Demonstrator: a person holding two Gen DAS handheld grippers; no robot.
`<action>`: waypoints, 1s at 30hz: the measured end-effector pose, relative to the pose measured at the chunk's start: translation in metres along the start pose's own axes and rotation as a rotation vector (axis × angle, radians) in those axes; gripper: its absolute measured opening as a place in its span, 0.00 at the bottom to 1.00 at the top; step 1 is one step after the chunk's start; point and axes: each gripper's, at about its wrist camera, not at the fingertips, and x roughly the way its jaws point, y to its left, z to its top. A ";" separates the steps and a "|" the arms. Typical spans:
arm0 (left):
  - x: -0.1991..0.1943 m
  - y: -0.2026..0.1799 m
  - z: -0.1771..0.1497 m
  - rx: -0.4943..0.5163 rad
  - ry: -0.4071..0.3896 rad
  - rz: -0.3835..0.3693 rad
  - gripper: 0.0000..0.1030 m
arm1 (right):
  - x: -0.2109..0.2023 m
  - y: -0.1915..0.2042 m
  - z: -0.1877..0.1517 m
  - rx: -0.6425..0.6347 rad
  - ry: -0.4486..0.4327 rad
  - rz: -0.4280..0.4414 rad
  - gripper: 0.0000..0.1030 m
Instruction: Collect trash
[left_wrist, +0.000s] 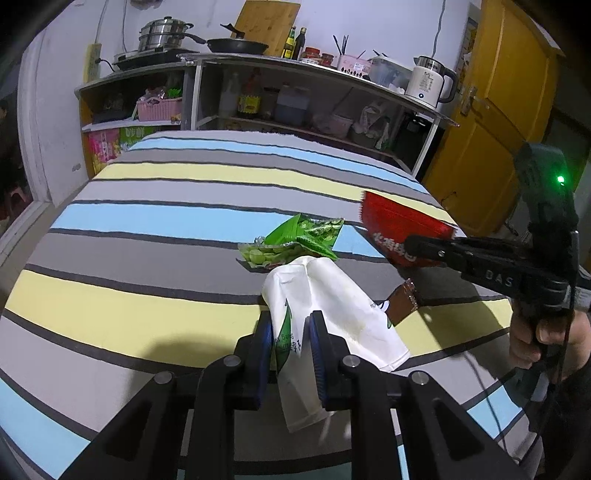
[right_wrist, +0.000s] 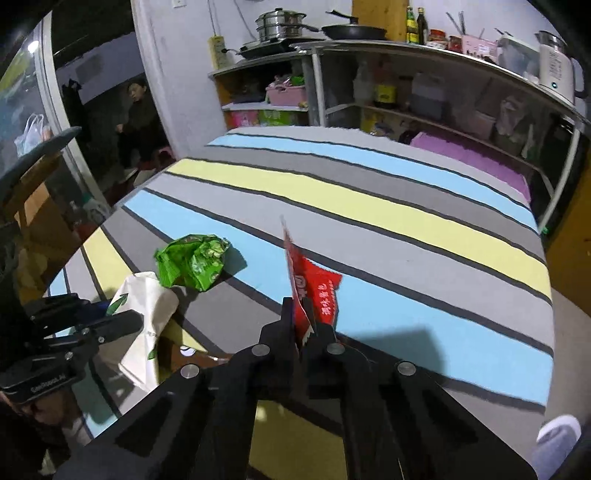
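Only the left wrist view shows the brown wrapper (left_wrist: 404, 302) behind the white bag (left_wrist: 332, 306) pinched by the left gripper (left_wrist: 291, 332) fingers, while the right gripper (right_wrist: 304, 314) fingers clamp the red packet (right_wrist: 314, 288)

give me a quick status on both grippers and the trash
Left gripper shut on white paper bag. Right gripper shut on red wrapper. Green wrapper loose on striped cloth. Nothing in the way.

Both wrist cameras look steeply down along their tongs, close over the striped bed (left_wrist: 166, 221). Each faces the kitchen shelves (right_wrist: 424, 74) and shares the green wrapper (left_wrist: 295, 240).
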 end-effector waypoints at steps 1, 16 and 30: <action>-0.001 -0.001 0.000 0.000 -0.005 -0.001 0.17 | -0.006 0.000 -0.003 0.012 -0.012 -0.004 0.02; -0.044 -0.028 -0.001 0.033 -0.082 -0.031 0.14 | -0.090 0.008 -0.046 0.124 -0.136 -0.054 0.02; -0.060 -0.102 -0.001 0.133 -0.088 -0.133 0.14 | -0.156 -0.006 -0.085 0.195 -0.206 -0.134 0.02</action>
